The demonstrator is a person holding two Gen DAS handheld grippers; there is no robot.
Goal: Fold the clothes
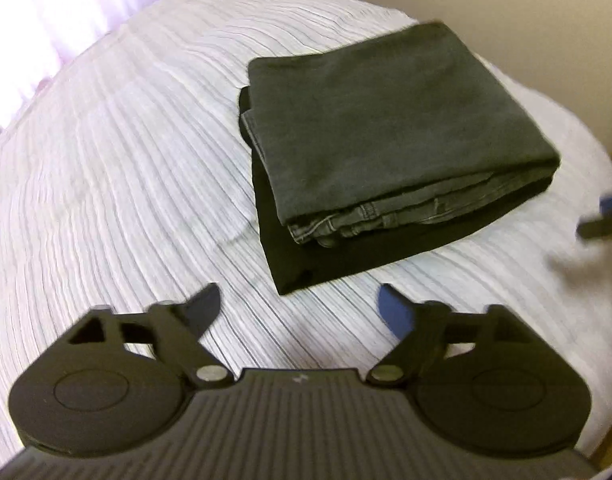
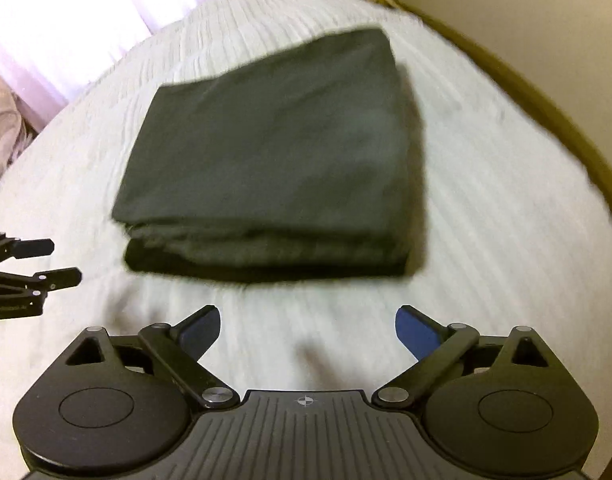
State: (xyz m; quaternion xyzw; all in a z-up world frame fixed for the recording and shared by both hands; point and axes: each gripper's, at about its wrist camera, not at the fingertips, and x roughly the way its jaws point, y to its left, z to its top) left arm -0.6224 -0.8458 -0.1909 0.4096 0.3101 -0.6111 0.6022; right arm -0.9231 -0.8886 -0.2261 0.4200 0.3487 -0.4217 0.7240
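Left wrist view looks down on a bed (image 1: 117, 152) covered by a pale spread with fine raised ribs that run in curving lines across it. On the right half of the spread lies a neat stack of folded clothes (image 1: 386, 128): a dark grey, matte, soft-looking rectangle on top, stitched denim-like seams and hems showing at its near edge, and a flatter black layer beneath that juts out toward the camera. The left tongs (image 1: 301, 314) hang over bare spread just short of that black edge, jaws wide, nothing between them; one finger is plain black, the other shows a blue pad. Their body is black plastic with round discs, metal pivot pins and a ribbed grey plate. At the far right edge a blurred dark and blue shape is the right tongs (image 1: 602, 220), near the stack but apart from it.

From the right wrist view, the stack (image 2: 273, 152) appears as a blurred, thick, squarish block with rounded folds on its near side, resting in the middle of the bed (image 2: 486, 208). The right tongs (image 2: 308, 330) stand wide with blue pads facing inward, empty, above the spread just before the stack. The left tongs (image 2: 59, 262) show at the left edge as black fingers, clear of the cloth. A pinkish curtain (image 2: 65, 20) glows behind the bed, and a cream wall (image 2: 526, 8) rises at right.
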